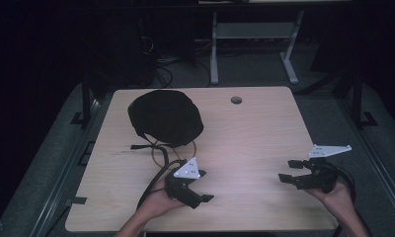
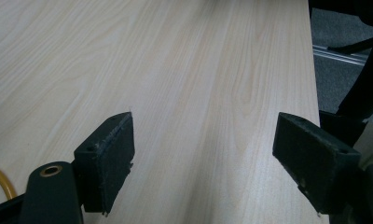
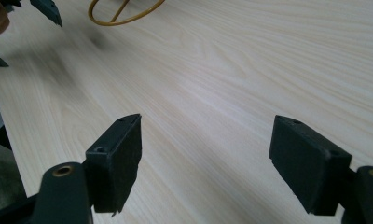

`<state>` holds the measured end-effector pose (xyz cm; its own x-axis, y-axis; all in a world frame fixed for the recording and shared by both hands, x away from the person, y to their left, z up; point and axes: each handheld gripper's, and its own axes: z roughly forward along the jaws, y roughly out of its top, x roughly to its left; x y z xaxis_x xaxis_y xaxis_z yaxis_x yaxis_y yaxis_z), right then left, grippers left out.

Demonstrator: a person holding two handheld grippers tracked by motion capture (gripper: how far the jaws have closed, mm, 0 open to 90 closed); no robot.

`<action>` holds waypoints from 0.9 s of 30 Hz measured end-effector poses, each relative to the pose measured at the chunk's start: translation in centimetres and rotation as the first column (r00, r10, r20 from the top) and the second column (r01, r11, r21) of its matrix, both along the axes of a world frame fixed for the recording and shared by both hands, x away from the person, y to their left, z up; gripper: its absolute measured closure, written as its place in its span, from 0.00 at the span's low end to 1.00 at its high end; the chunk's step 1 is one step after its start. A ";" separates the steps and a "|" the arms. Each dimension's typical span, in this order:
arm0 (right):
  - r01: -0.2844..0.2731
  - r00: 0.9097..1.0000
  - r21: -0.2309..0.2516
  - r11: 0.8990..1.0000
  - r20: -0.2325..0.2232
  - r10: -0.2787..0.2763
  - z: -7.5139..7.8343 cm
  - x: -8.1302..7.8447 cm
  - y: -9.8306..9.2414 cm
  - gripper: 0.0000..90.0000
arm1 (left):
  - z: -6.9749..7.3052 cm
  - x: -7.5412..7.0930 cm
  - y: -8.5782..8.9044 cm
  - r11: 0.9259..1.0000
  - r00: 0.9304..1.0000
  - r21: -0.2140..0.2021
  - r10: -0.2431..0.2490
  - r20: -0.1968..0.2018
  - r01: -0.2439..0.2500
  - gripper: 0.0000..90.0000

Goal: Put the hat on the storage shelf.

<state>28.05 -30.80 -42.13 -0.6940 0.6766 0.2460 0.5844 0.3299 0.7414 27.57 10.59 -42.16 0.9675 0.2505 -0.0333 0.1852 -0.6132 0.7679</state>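
Both the left gripper (image 1: 201, 186) and the right gripper (image 1: 288, 170) hover wide and empty over the pale wooden desk (image 1: 255, 128). The rounded black fabric cap (image 1: 165, 117) lies well ahead of the left gripper; approach low, pinching its near edge.

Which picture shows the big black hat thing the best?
The high view. There the whole black cap lies on the table, far left of the middle, beyond the left claw. The gripper views miss the cap itself; each catches part of a yellow ring that lies by it.
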 end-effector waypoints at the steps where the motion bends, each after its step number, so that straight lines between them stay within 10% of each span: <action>1: 0.003 1.000 -0.006 1.000 0.002 -0.003 -0.1 -0.2 -0.1 0.28 | 0.0 0.0 0.0 1.000 1.000 -0.001 0.001 0.000 -0.001 0.23; 27: 0.097 0.994 0.004 0.995 0.043 -0.097 -3.0 -5.4 -2.0 0.27 | -0.2 -0.3 0.5 1.000 1.000 0.009 0.005 -0.006 -0.004 0.22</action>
<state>22.61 -32.79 -45.09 -0.6355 0.7405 0.2185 0.5807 0.2719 0.7674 27.31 11.07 -42.38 0.9662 0.2551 -0.0371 0.1927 -0.6190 0.7614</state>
